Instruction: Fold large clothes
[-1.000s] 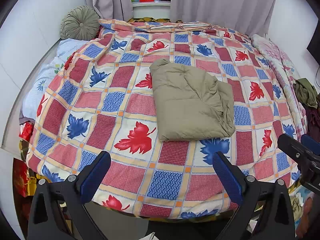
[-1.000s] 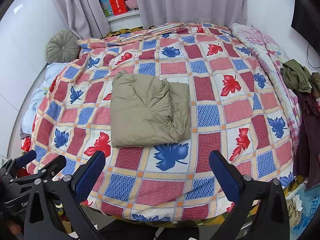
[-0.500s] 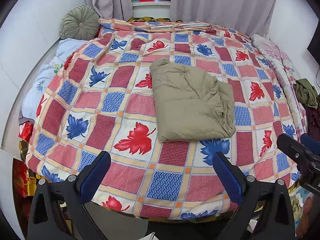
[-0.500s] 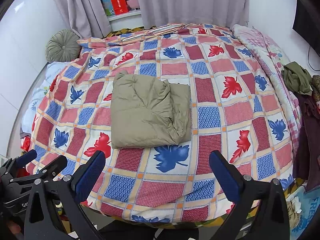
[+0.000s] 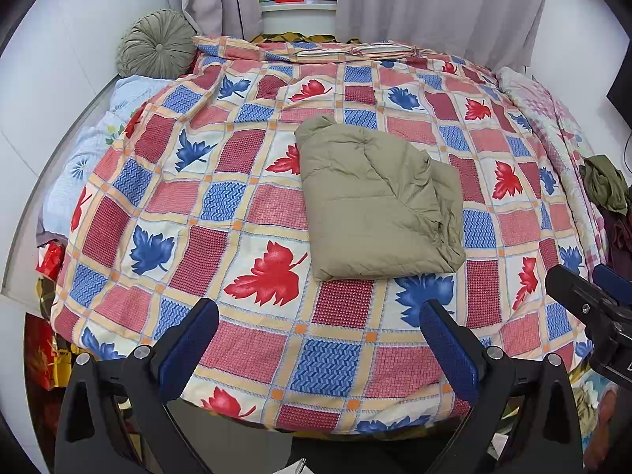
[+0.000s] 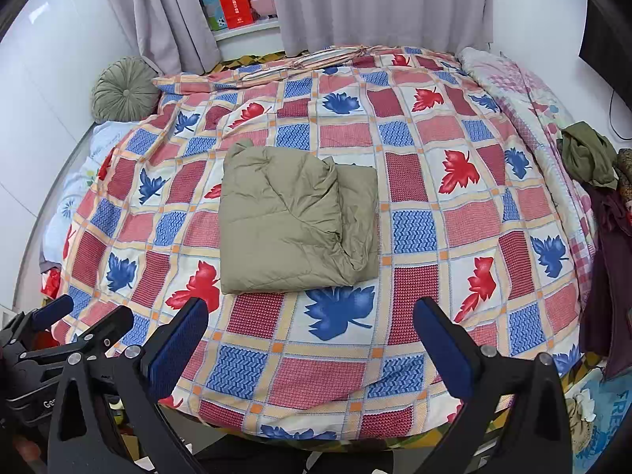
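While folded, jacket (image 6: 288, 221) seam right-view only.

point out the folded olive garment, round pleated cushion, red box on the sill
folded olive garment (image 6: 284, 221), right wrist view, top panel.
round pleated cushion (image 5: 157, 44), left wrist view, centre button.
red box (image 6: 234, 0), right wrist view, front face.

Open bedspread (image 5: 252, 339) is lying all around the folded olive jacket (image 5: 375, 205), leaving its near edge unblocked, while a heap of clothes (image 6: 592, 166) is crowding the bed's right edge, well apart.
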Tool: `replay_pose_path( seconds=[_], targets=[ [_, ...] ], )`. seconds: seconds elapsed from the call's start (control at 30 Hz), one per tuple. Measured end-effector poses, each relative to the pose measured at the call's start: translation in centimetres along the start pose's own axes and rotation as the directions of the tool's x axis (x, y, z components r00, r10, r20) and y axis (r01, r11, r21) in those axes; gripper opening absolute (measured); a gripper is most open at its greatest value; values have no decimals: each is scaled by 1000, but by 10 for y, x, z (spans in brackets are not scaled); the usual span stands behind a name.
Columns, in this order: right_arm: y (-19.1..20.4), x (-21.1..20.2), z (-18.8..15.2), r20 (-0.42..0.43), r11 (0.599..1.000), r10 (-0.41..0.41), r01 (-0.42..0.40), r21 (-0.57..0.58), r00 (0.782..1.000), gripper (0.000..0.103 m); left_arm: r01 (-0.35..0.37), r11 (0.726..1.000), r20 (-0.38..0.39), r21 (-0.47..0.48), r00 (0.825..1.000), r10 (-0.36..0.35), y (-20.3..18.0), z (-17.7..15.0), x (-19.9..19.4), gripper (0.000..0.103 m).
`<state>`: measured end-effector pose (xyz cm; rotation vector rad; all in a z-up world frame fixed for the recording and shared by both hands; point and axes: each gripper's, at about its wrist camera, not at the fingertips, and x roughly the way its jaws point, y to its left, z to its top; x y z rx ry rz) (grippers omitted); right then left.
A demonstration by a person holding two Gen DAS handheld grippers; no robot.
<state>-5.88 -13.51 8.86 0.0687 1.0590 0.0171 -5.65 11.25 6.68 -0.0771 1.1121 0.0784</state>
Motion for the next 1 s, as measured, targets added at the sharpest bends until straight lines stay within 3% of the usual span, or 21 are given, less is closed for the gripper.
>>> replay_pose_path(
  seconds=[1.0],
  targets=[
    [4,-1,-2,1,1000,-3,3,0,1000,103,7,1000,2,-1,1000,-7,-1,0,2,102]
  ],
)
